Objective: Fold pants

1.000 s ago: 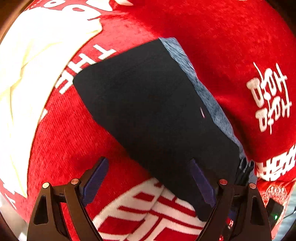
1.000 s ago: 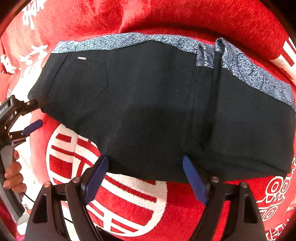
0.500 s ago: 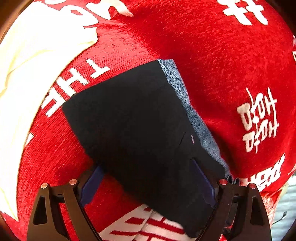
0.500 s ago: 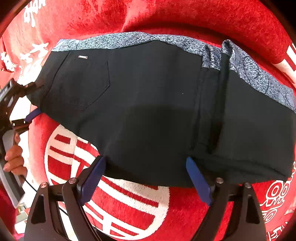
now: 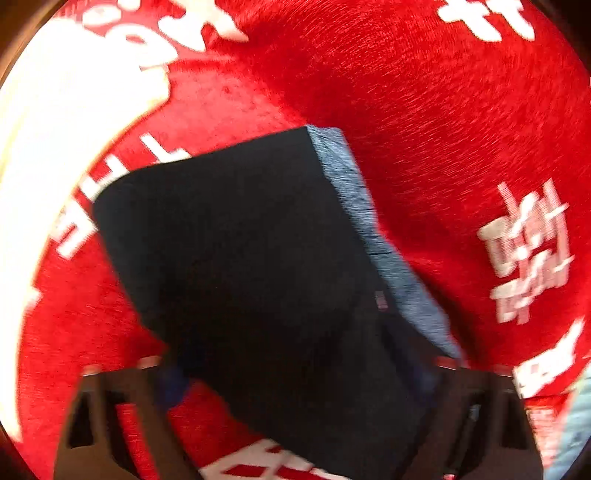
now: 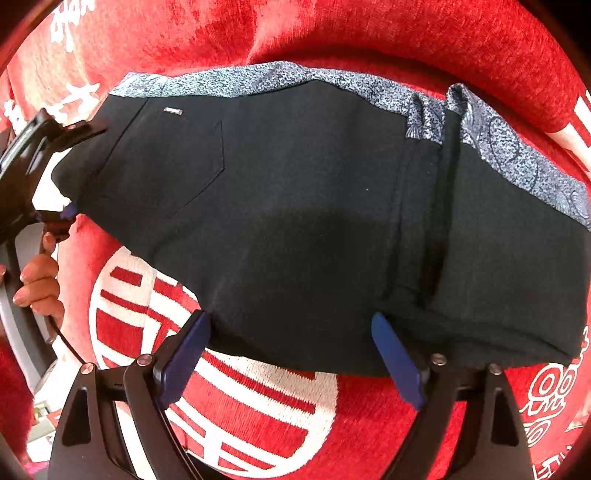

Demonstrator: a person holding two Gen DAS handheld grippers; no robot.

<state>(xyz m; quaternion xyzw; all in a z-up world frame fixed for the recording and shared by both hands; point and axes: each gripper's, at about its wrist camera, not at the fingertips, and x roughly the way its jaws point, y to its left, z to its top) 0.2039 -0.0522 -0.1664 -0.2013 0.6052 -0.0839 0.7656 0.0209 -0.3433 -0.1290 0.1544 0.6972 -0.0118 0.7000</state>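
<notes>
Our left tongs (image 6: 55,173) are closing over the left end of the black folded knit pants with a blue-grey speckled waistband (image 6: 314,221), cloth between the jaws. The pants lie lengthwise left to right on the red plush blanket with white lettering (image 6: 369,33). Our right tongs (image 6: 291,354) stand spread astride the near edge, pinching nothing.

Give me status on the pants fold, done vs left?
Done: black pants lie folded leg over leg on the red blanket. In hand: left gripper is closing on the waist end; right gripper is open astride the near edge. Left: folding them across their length.
</notes>
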